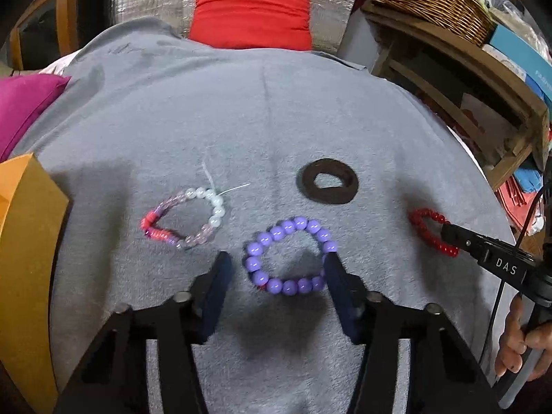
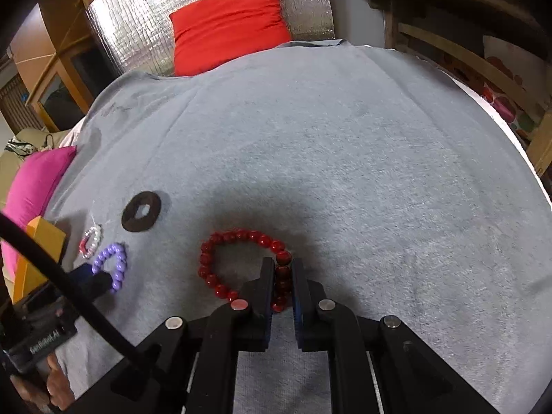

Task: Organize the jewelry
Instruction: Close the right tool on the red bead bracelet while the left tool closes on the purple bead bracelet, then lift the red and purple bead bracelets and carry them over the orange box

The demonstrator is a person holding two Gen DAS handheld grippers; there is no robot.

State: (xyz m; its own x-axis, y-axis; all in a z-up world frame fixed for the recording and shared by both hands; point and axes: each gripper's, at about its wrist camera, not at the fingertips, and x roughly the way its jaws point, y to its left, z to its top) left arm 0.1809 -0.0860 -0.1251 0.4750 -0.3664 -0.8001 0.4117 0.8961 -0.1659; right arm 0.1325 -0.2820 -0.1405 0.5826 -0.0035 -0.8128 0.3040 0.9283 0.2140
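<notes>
A grey cloth [image 1: 276, 120] covers the tabletop, and four pieces of jewelry lie on it, all toward the near edge.

The left tool [image 1: 276, 269] is partly open. The purple bead bracelet [image 1: 288, 257] lies flat between its two fingers. The right finger [image 1: 336, 276] is touching the beads on that side, but the left finger [image 1: 220, 276] stands clear of the bracelet, so the tool does not grip it.

The right tool [image 2: 283, 272] is almost fully closed, and its jaws press on the right side of the red bead bracelet [image 2: 220, 265]. The rest of this bracelet lies on the cloth to the left of the tool. It is the piece nearest to the right edge of the tabletop.

Toward the left edge, just beside the purple bracelet, lies a bracelet of white, pink and red beads [image 1: 186, 220] with a loose clear thread. A dark flat ring [image 1: 327, 181] lies a little farther from the near edge, between the purple and the red bracelet.

An orange box [image 1: 24, 269] stands at the left edge. A red cushion [image 1: 252, 10] is at the far edge, and a pink cushion [image 1: 24, 107] at the far left corner.
</notes>
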